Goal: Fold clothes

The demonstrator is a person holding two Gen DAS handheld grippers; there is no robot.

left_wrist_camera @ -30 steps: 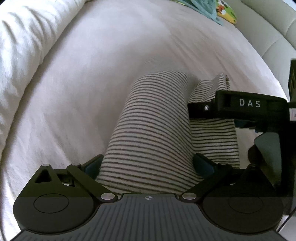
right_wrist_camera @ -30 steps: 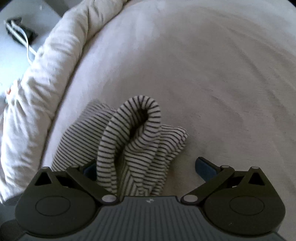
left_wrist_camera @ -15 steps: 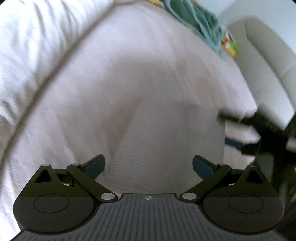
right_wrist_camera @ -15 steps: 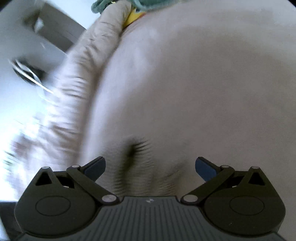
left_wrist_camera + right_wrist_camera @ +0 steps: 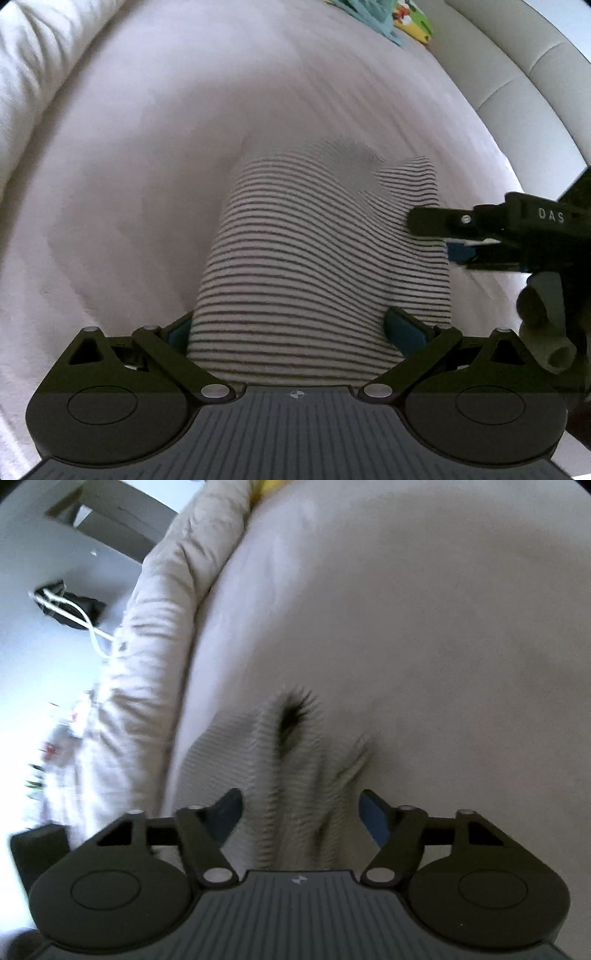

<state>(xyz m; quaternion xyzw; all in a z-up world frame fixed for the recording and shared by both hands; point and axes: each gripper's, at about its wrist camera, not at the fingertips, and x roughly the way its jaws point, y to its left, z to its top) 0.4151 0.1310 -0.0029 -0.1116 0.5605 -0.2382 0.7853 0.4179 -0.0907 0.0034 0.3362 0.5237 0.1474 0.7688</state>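
My left gripper [image 5: 288, 328] has its blue pads clamped on a thick bunch of the striped garment [image 5: 317, 266], a soft knit with thin dark bands on white. My right gripper [image 5: 301, 812] grips the same cloth on its right side, pads narrowed around gathered folds, blurred. The garment lies on the pale, plush bed cover [image 5: 140, 155], rumpled duvet [image 5: 159, 602] at left.

Striped garment [image 5: 317, 266]: white knit with thin dark horizontal stripes, bunched into a raised, folded mound on the bed [image 5: 147, 155]. One rounded fold opening [image 5: 291, 716] faces upward. It lies near the bed's rolled-duvet edge.
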